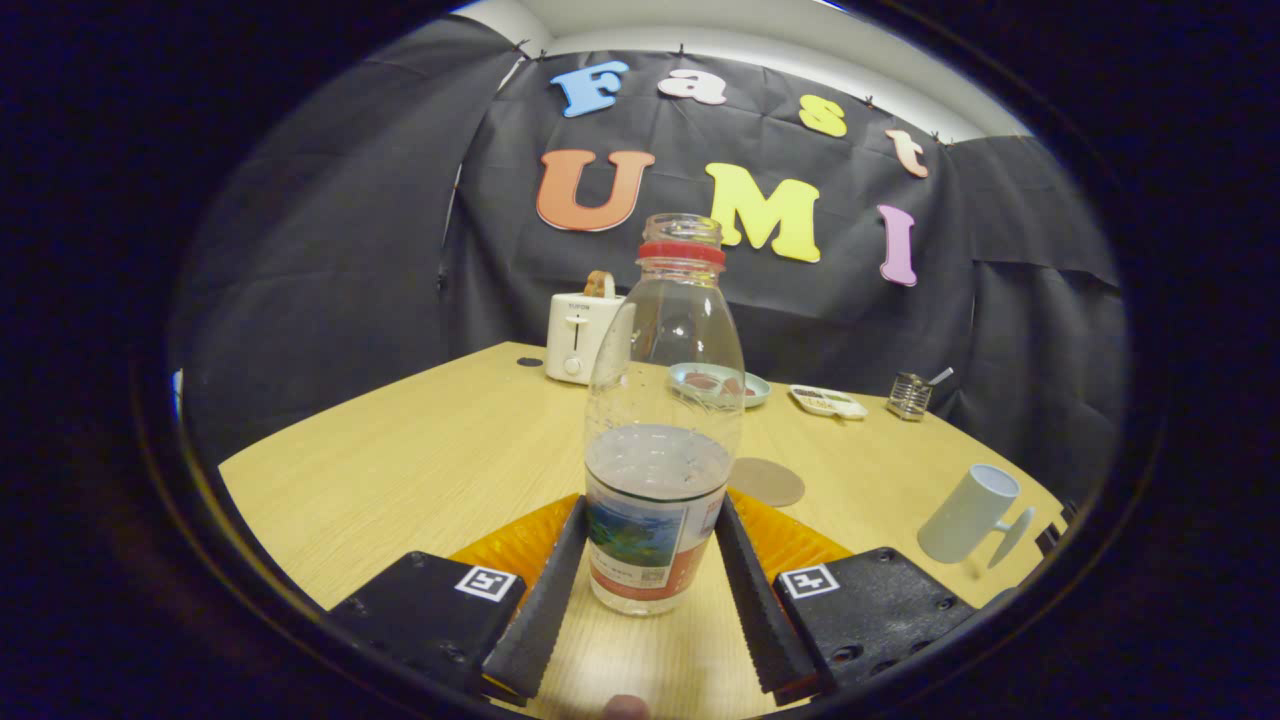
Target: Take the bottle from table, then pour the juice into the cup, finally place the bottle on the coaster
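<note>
A clear plastic bottle [660,420] stands upright between my fingers, its cap off and a red ring around the neck. Clear liquid fills about its lower third, and a colourful label wraps the base. My gripper [652,512] is shut on the bottle, with both fingers pressing against the label's sides. I cannot tell whether the base rests on the wooden table [420,470] or hangs just above it. A round brown coaster [765,482] lies just beyond the bottle, slightly right. A white cup [968,512] with a handle stands further right, near the table's edge.
At the back of the table stand a white toaster [580,338] with bread in it, a pale plate [718,384] with food, a small flat white device [828,402] and a little metal holder [908,395]. Black cloth walls close the booth behind.
</note>
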